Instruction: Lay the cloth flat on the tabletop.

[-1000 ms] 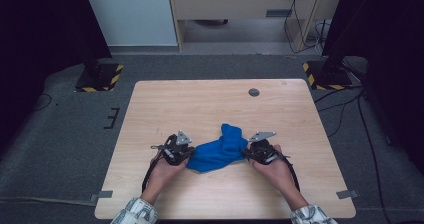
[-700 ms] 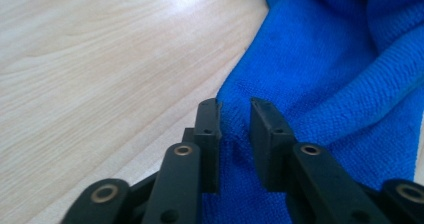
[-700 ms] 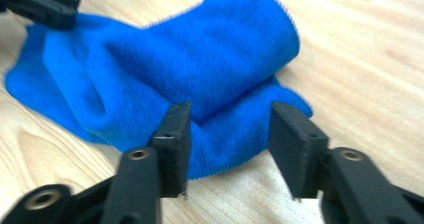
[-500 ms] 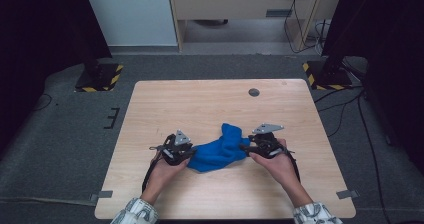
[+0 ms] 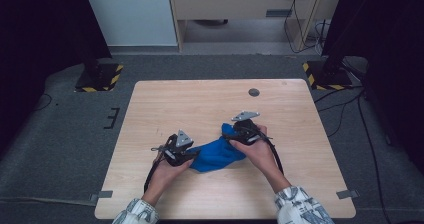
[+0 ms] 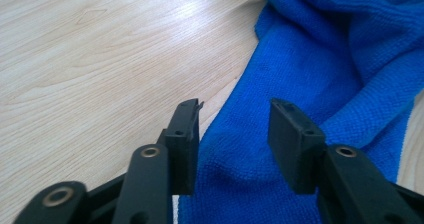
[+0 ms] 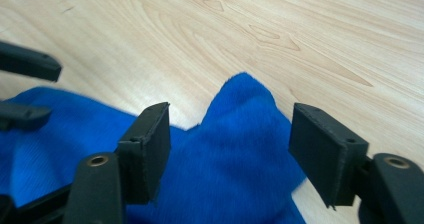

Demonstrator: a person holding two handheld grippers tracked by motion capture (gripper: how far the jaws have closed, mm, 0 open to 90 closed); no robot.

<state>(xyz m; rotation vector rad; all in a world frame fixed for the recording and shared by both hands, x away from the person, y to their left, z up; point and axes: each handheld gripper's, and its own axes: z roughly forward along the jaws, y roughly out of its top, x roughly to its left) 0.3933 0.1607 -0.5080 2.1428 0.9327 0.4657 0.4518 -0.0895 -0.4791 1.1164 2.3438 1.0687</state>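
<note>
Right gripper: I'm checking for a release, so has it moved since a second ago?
Yes. The right gripper has shifted toward the dark disc, its fingers just opening.

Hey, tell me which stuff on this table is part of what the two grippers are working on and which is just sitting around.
Part of the job:
- blue cloth, crumpled on the table
- left gripper, jaws just opened, cloth under them, not pinched
- right gripper, jaws just opened above a cloth corner

Just lying about:
- small dark round disc near the table's far edge
- wooden table itself

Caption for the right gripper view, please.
Right claw, jaws apart, above a crumpled blue cloth on the wooden table.
</note>
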